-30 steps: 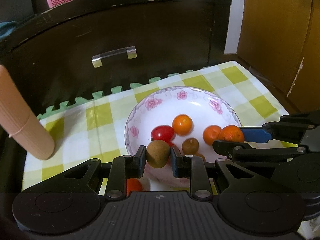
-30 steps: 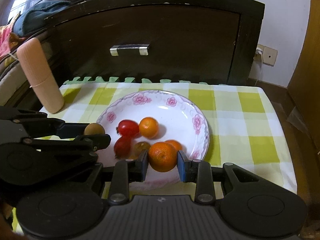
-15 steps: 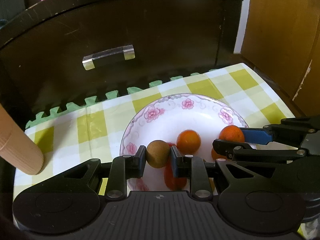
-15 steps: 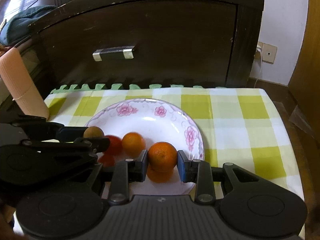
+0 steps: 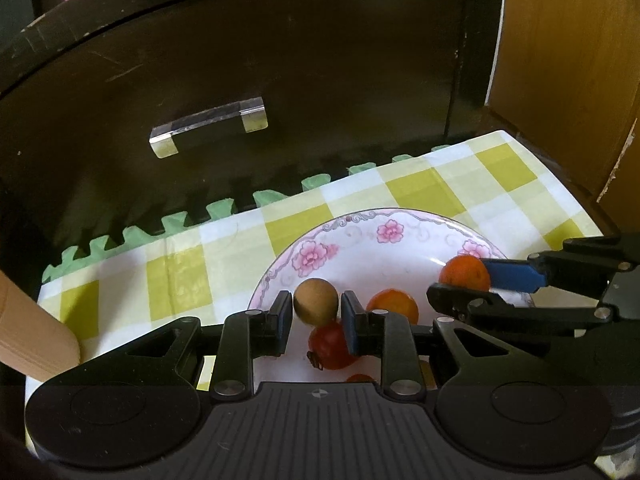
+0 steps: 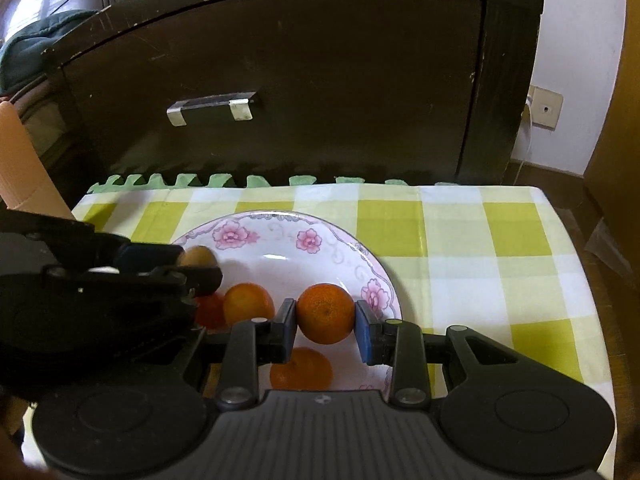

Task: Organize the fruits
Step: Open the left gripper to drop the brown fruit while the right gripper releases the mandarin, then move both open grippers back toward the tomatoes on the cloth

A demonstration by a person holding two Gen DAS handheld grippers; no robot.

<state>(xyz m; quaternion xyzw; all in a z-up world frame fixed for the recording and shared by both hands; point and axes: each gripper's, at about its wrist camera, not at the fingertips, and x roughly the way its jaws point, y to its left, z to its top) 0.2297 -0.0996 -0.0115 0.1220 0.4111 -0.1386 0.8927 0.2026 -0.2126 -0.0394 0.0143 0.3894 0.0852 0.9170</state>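
Both grippers grip fruit over the plate

Left wrist view: the left gripper clamps a brown fruit above the plate near its left rim; under it lie one red fruit, partly hidden by a finger, one orange, and a scrap of another fruit cut off by the gripper body. The right gripper pinches a second orange.
Right wrist view: the right gripper squeezes an orange above the plate's right rim; two more oranges show, one half hidden below. The left gripper hides most of the red fruit and of its brown fruit.
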